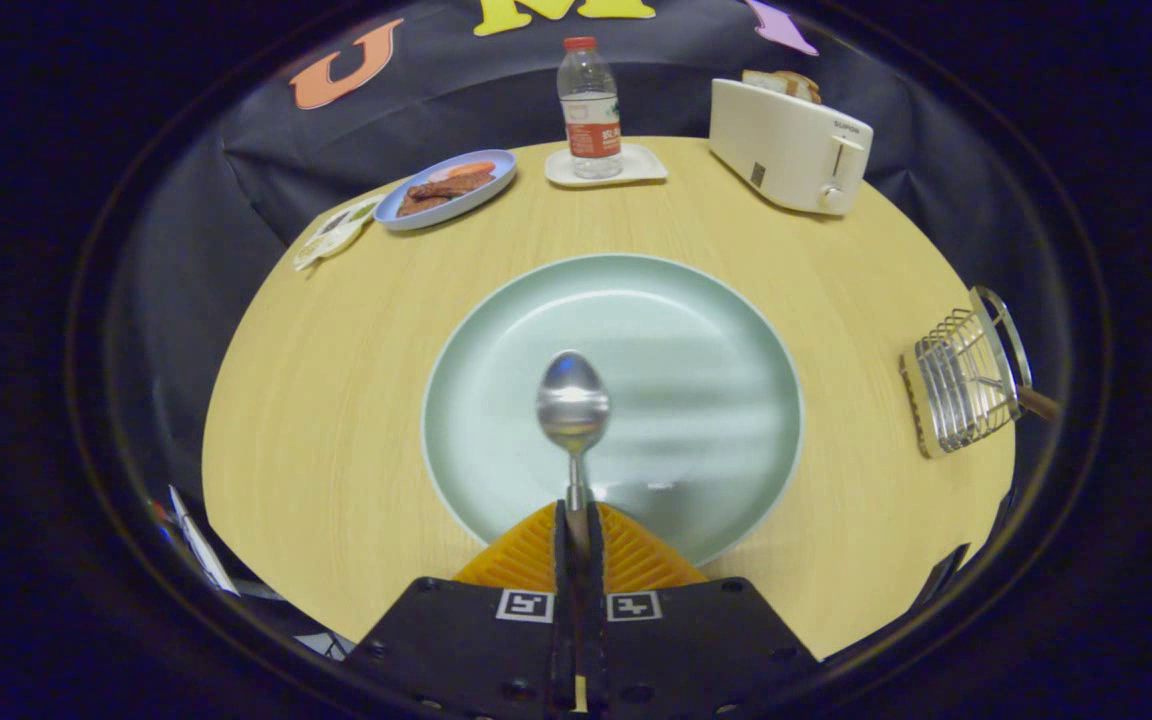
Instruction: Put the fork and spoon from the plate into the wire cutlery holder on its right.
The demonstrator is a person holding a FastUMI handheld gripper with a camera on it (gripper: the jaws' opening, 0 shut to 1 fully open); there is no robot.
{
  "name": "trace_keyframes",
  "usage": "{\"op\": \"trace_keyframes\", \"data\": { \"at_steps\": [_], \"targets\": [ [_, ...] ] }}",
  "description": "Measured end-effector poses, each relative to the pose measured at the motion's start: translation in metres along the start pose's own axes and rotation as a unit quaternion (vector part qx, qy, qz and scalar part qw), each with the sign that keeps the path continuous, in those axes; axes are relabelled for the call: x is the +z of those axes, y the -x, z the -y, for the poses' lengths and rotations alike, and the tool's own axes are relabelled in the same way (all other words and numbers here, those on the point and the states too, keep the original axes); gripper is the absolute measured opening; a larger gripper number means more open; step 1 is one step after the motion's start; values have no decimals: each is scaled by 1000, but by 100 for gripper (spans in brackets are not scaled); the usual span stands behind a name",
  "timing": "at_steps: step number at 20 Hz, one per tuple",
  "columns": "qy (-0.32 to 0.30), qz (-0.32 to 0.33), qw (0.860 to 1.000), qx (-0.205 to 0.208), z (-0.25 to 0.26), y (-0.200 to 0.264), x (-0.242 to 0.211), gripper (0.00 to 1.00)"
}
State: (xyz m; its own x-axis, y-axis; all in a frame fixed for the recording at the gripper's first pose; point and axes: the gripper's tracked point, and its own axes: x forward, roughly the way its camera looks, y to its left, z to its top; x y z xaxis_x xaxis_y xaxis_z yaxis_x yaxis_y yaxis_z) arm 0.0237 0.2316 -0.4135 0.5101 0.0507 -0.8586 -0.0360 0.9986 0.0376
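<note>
My gripper (576, 520) is shut on the handle of a metal spoon (573, 405), whose bowl sticks out ahead of the orange fingers (526, 560) over the near half of the pale green plate (696, 330). Apart from the spoon above it, the plate's surface is bare. The wire cutlery holder (961, 385) stands far off to the right of the plate, near the table's right edge, with a brown handle jutting from it. I see no fork on the plate.
Beyond the plate stand a water bottle (590, 108) on a white coaster, a cream toaster (788, 145) with bread at the right, and a blue plate (446, 188) with food at the left. A small packet (336, 232) lies by the blue plate.
</note>
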Motion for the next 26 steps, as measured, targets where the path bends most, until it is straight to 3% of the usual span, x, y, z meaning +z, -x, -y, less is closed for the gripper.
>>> {"op": "trace_keyframes", "data": {
  "at_steps": [6,13,20,26],
  "targets": [
    [-3,-6,1000,-3,13,23,17,0],
    [24,-31,999,9,59,94,48,0],
    [25,-26,999,-9,163,165,86,0],
    [-17,-60,998,-25,256,181,84,0]
  ]
}}
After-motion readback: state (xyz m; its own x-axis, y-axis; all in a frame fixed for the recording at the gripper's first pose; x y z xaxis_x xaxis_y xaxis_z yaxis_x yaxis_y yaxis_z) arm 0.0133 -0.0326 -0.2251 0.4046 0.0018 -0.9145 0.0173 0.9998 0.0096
